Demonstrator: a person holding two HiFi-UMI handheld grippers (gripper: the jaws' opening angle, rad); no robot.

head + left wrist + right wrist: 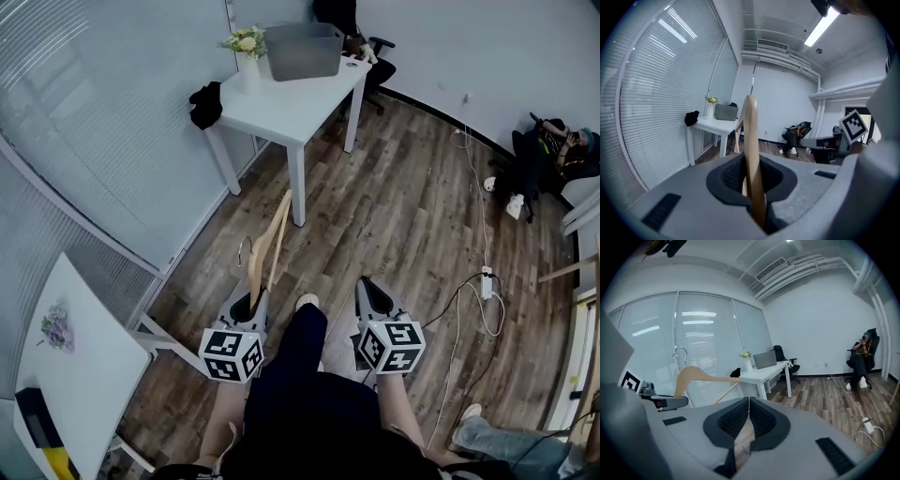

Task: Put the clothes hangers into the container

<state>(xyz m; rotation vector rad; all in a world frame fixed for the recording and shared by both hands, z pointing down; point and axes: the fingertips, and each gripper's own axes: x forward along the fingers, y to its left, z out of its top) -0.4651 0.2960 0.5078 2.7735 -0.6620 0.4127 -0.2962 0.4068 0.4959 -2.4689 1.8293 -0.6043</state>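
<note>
A wooden clothes hanger (267, 246) with a metal hook stands upright in my left gripper (247, 307), whose jaws are shut on its lower edge. Seen edge-on in the left gripper view, the hanger (751, 150) rises from between the pads of the left gripper (753, 197). My right gripper (374, 293) is shut with nothing in it; its pads meet at the tips (748, 404). The right gripper view shows the hanger (701, 376) at the left. The grey container (302, 49) stands on the white table (281, 111) far ahead, and it also shows small in both gripper views (725, 112) (765, 359).
On the table are a vase of flowers (246, 47) and a black cloth (204, 103) at its left edge. An office chair (375, 52) stands behind it. A person (553, 141) sits at the far right. A power strip with cables (486, 281) lies on the wood floor. A second white table (66, 375) is near left.
</note>
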